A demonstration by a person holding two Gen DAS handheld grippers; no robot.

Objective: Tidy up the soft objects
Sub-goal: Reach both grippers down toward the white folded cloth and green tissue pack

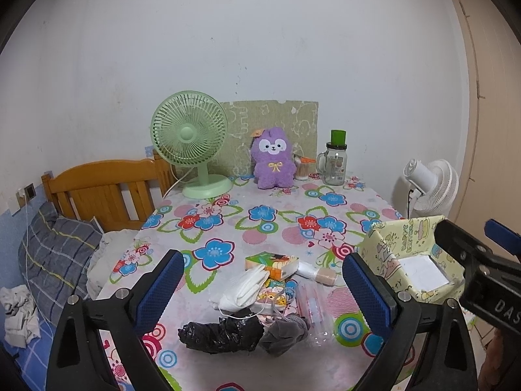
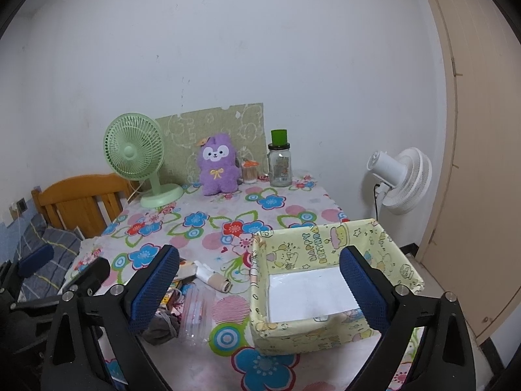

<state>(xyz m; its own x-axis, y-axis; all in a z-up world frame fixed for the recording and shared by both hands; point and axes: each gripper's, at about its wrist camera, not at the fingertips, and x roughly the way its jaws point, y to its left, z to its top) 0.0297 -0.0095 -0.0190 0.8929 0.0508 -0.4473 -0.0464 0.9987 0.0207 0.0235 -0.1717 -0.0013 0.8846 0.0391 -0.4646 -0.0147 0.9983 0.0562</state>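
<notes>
A heap of soft things lies near the table's front: a white glove (image 1: 242, 288), a crumpled black plastic bag (image 1: 223, 332), a grey cloth (image 1: 283, 330), tissue packs (image 1: 272, 262) and clear wrappers (image 1: 311, 306). My left gripper (image 1: 263, 288) hovers open above the heap, nothing between its blue pads. A yellow patterned box (image 2: 329, 280) stands at the right, with only a white sheet on its floor. My right gripper (image 2: 260, 293) hangs open over the box's near left side. A purple plush toy (image 1: 273, 159) sits upright at the back.
A green desk fan (image 1: 192, 143), a glass jar with green lid (image 1: 335, 159) and a cotton-swab pot (image 1: 302, 167) line the table's far edge by the wall. A wooden bed headboard (image 1: 101, 189) and pillow (image 1: 55, 254) lie left. A white floor fan (image 2: 400, 179) stands right.
</notes>
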